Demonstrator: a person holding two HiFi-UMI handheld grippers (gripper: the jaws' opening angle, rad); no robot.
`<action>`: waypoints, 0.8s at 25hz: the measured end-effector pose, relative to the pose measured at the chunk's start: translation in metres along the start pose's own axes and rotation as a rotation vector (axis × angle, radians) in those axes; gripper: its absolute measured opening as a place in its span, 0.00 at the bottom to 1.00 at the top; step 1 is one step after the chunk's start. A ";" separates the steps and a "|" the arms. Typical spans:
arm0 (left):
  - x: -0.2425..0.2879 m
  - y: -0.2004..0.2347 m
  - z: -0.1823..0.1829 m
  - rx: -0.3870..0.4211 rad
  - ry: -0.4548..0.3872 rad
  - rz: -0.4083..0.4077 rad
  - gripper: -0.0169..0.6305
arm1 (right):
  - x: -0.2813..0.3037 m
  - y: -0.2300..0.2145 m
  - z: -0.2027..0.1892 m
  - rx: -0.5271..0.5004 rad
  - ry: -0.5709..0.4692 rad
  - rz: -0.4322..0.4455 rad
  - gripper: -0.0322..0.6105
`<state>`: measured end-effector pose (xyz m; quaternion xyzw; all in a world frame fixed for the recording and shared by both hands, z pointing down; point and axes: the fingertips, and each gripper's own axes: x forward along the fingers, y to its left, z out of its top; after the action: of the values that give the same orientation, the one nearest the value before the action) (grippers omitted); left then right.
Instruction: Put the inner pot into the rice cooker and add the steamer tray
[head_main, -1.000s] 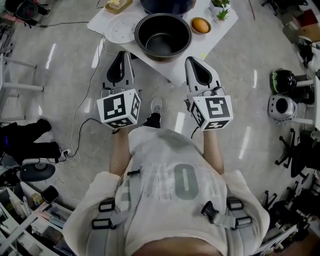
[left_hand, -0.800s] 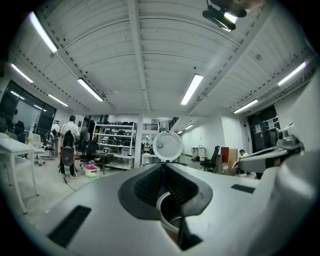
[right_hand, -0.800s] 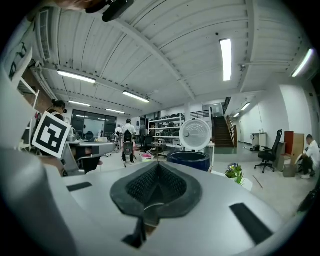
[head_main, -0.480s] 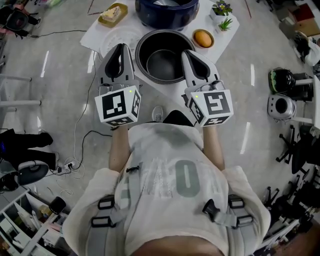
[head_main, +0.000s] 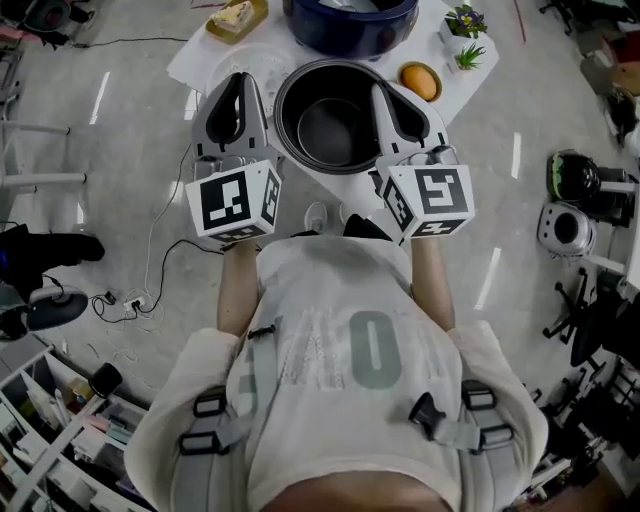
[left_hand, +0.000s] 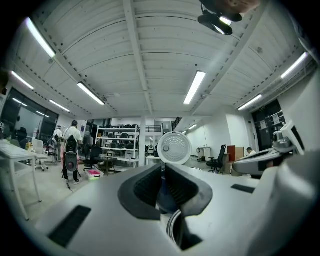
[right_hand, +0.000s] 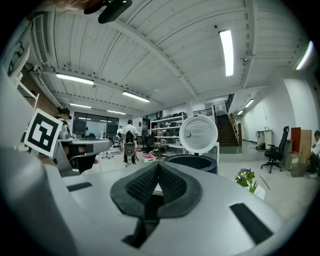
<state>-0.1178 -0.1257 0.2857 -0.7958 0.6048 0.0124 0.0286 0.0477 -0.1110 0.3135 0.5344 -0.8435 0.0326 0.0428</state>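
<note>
Item: inner pot (head_main: 330, 120), dark, round and empty, upright on the white table (head_main: 340, 182) just in front of the dark blue rice cooker (head_main: 350, 18), not inside it. Left gripper (head_main: 240, 82) stands close by the pot's left rim and right gripper (head_main: 386, 94) by its right rim, one on each side, both pointing across the table towards the cooker. Only the head view shows this flanking layout, along with an orange fruit in a small bowl (head_main: 421, 80), two small potted plants (head_main: 465, 22) at the table's right corner and a yellow dish of food (head_main: 235, 15) at the far left. The left gripper view alone shows the left gripper's fingers (left_hand: 145, 185) all but together, a thin slit between the pads and nothing clamped. A curved strip of the pot's metal rim (left_hand: 172, 227) shows low in the opening beneath them. The cooker's raised white lid (left_hand: 174, 147) stands beyond, with the right gripper at the frame's right edge. The right gripper view alone shows the right gripper's fingers (right_hand: 142, 182) pressed together on nothing. Past them stand the cooker's open body (right_hand: 192, 162), the upright lid above it and the flowering plant (right_hand: 245, 177) to the right. Both gripper views add shelving and standing people in the far room, which the head view does not show.
</note>
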 end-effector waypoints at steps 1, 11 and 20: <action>0.002 -0.001 0.002 0.003 -0.003 0.008 0.08 | 0.003 -0.002 0.002 -0.011 0.001 0.008 0.06; 0.005 -0.007 0.009 0.002 -0.016 0.067 0.08 | 0.011 -0.002 0.010 -0.035 -0.020 0.114 0.06; 0.000 -0.005 0.025 -0.052 -0.075 0.047 0.16 | 0.010 -0.008 0.023 0.077 -0.067 0.171 0.44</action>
<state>-0.1131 -0.1227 0.2611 -0.7808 0.6213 0.0587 0.0300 0.0498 -0.1259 0.2913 0.4627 -0.8850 0.0504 -0.0091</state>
